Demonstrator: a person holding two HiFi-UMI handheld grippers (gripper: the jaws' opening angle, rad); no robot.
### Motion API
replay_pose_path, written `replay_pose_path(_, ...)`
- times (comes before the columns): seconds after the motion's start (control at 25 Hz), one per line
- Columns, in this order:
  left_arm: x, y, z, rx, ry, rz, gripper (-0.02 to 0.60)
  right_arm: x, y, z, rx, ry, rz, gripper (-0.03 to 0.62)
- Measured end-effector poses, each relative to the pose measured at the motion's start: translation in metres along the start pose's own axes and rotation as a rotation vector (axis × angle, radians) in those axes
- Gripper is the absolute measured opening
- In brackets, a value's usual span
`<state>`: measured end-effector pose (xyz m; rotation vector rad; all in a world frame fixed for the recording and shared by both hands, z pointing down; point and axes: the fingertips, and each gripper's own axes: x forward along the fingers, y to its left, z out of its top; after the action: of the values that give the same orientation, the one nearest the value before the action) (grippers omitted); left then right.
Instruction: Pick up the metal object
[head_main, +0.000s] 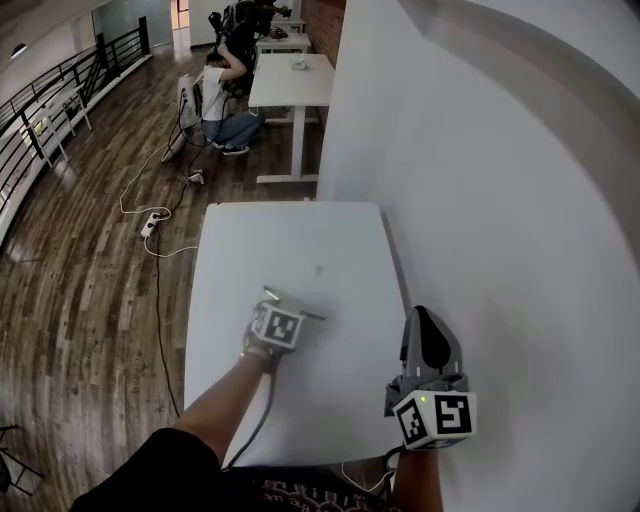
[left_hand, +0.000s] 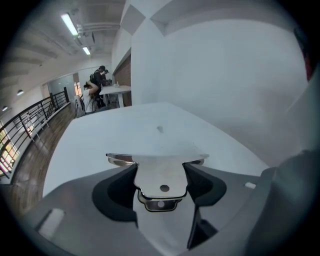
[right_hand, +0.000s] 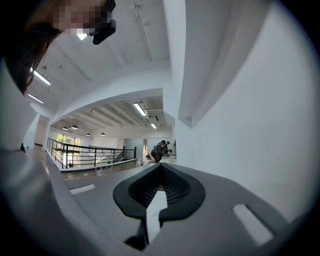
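Note:
The metal object (left_hand: 160, 167) is a flat, shiny T-shaped plate with a hole in its stem. It lies on the white table (head_main: 300, 240) near the middle. My left gripper (left_hand: 160, 176) has its dark pads (left_hand: 120, 187) pressed against both sides of the stem. In the head view the plate's wide bar (head_main: 303, 311) sticks out just past the left gripper (head_main: 288, 306). My right gripper (head_main: 425, 318) hovers at the table's right front edge by the wall, pointing up and away. In its own view the right gripper (right_hand: 161, 171) holds nothing and its tips meet.
A white wall (head_main: 480, 200) runs along the table's right side. A small dark mark (head_main: 318, 268) sits on the table beyond the plate. Further white tables (head_main: 290, 80), a person on the floor (head_main: 220, 110) and cables with a power strip (head_main: 150, 222) lie on the wooden floor at left.

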<state>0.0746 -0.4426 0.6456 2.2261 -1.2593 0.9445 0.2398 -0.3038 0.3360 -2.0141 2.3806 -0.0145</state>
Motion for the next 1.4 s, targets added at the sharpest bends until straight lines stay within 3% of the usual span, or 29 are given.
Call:
replay_pose_path(0.2,-0.072,0.003,0.062,0.016,-0.196,0.001,0.295,0.003,0.004,0.003,0.002,-0.008,0.017,0.012)
replay_pose_path(0.44,-0.199,0.004,0.14,0.067,-0.467,0.057,0.295,0.006,0.019,0.012,0.0,-0.04,0.055,0.012)
replay_pose_path(0.6,-0.271,0.004,0.171,0.095,-0.58,0.101,0.295,0.01,0.028,0.019,-0.007,-0.051,0.083,0.012)
replay_pose_path(0.92,-0.308,0.004,0.168,0.042,-0.594,0.121,0.295,0.013,0.035,0.025,-0.009,-0.068,0.105,0.012)
replay_pose_path(1.4,-0.308,0.001,0.162,0.059,-0.575,0.12,0.295,0.011,0.038,0.031,-0.042,-0.08,0.097,0.012)
